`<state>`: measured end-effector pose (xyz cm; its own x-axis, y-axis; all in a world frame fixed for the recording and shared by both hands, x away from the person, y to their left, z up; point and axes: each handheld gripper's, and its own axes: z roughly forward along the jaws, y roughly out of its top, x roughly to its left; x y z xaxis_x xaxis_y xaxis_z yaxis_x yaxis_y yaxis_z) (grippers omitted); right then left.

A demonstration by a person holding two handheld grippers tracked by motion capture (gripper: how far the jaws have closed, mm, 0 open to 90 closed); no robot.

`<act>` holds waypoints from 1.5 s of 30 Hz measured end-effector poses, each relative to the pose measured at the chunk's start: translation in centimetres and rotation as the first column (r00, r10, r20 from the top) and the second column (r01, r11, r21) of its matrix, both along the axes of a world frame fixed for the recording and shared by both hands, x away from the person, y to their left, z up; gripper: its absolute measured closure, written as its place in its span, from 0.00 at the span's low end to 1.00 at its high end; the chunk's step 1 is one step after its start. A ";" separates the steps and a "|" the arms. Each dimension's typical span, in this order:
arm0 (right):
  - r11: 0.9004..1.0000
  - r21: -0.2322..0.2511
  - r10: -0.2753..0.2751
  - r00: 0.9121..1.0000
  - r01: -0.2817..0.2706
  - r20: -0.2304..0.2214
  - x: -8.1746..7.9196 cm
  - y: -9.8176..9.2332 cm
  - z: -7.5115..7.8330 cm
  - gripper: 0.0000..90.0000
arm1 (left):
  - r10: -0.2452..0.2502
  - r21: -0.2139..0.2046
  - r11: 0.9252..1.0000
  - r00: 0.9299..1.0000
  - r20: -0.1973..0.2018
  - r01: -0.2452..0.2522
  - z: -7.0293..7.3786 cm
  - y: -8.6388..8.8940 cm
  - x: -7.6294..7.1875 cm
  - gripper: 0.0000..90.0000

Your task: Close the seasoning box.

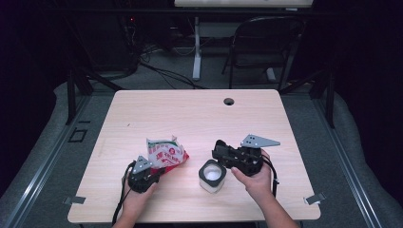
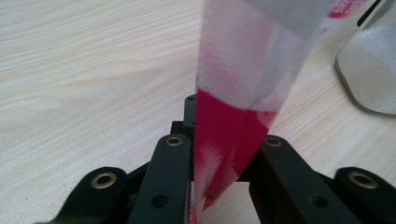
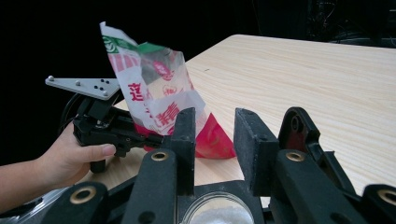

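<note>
From the high view, the left gripper (image 1: 151, 172) is clamping the lower red end of a printed plastic bag (image 1: 165, 153), which is slanting up and away from its jaws, while the right gripper (image 1: 221, 151) is hovering just above and behind a small glass jar (image 1: 212, 176) of white powder standing on the table (image 1: 199, 114). The work in hand looks like emptying or refilling between bag and jar — so the bag should be kept mouth-up until it is over the jar's rim.

In the left gripper view, the jaws are pinching the bag (image 2: 233, 135) edge-on, the red corner squeezed between both pads and the paler upper part rising straight ahead of them; the jar (image 2: 371, 70) is sitting ahead and to the right of the jaws. The hold looks narrow — a grip deeper on the fold would be steadier.

In the right gripper view, the right gripper (image 3: 217, 140) is standing open with nothing between its pads; the jar (image 3: 219, 210) is lying just below the jaws, and the bag (image 3: 154, 93) is standing beyond the left jaw, held by the other gripper (image 3: 140, 137). Closing on the bag's free top edge would likely be the sound way to guide it.
</note>
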<state>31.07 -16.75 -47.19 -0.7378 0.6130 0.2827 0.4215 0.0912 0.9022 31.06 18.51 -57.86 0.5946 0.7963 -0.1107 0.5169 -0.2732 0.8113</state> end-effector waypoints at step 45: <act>0.997 -0.001 -0.081 0.996 0.081 0.027 -0.3 -2.2 0.7 0.72 | 0.261 -0.241 0.928 0.957 -0.127 -0.285 -0.8 4.7 0.9 0.72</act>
<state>30.79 -18.97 -46.48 -0.6930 0.6717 0.2619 0.4032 0.0599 0.9132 31.96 23.21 -58.65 0.3362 0.8643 -0.3741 0.6169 0.0980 0.7809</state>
